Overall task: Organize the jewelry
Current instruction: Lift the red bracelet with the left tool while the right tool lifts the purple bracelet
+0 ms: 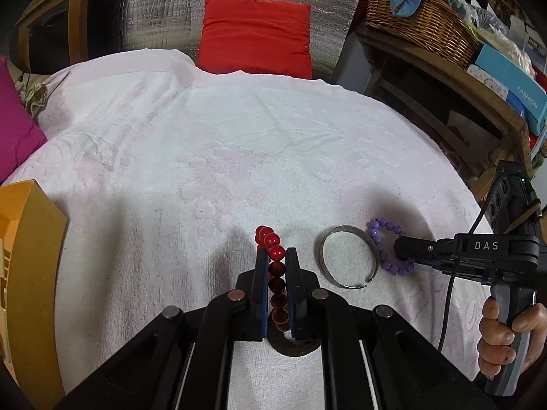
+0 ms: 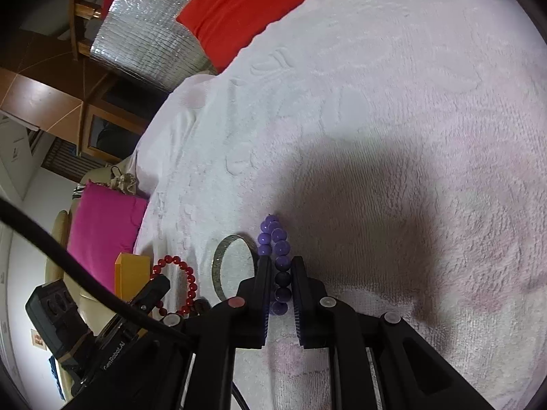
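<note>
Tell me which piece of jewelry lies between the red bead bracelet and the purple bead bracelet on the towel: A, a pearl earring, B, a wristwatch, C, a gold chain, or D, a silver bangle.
D: the silver bangle lies flat on the white towel, with the red bead bracelet in the left tongs on one side and the purple bead bracelet on the other.

On the towel (image 1: 239, 136) the bangle (image 1: 348, 259) lies between two bead bracelets (image 1: 270, 239) (image 1: 383, 239); a box (image 1: 30, 239) stands left.
</note>
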A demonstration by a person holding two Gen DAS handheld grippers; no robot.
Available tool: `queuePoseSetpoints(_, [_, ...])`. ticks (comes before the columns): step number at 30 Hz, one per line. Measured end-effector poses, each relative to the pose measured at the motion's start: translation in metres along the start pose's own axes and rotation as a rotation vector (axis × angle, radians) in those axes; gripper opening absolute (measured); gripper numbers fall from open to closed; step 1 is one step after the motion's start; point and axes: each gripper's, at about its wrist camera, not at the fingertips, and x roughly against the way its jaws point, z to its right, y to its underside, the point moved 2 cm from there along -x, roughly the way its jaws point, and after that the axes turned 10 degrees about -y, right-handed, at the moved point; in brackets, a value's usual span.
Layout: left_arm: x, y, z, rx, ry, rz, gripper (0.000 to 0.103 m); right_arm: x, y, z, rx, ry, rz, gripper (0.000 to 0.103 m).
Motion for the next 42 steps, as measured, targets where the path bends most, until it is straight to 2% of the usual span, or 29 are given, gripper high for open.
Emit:
queuePoseSetpoints(7, [0.000, 0.000, 0.001, -0.025, -0.050, 0.010, 0.009, -0.002, 0.002, -0.002, 0.024, 0.015, 0.020, 0.014])
queuePoseSetpoints(19, [-0.004, 0.001, 0.003, -0.035, -0.082, 0.000, 0.009, 0.006, 0.005, -0.006, 0.034, 0.010, 0.037, 0.013])
queuePoseSetpoints(27, [-0.007, 0.001, 0.005, -0.038, -0.089, -0.011, 0.010, 0.005, 0.003, 0.006, -0.007, 0.005, 0.023, 0.013])
queuePoseSetpoints(33, [-0.009, 0.003, 0.003, -0.033, -0.092, -0.024, 0.010, 0.004, 0.002, 0.018, -0.097, -0.054, 0.009, 0.014])
queuePoseSetpoints(42, [-0.012, 0.003, -0.002, -0.007, -0.067, -0.051, 0.010, 0.006, 0.001, 0.033, -0.211, -0.128, 0.035, 0.014])
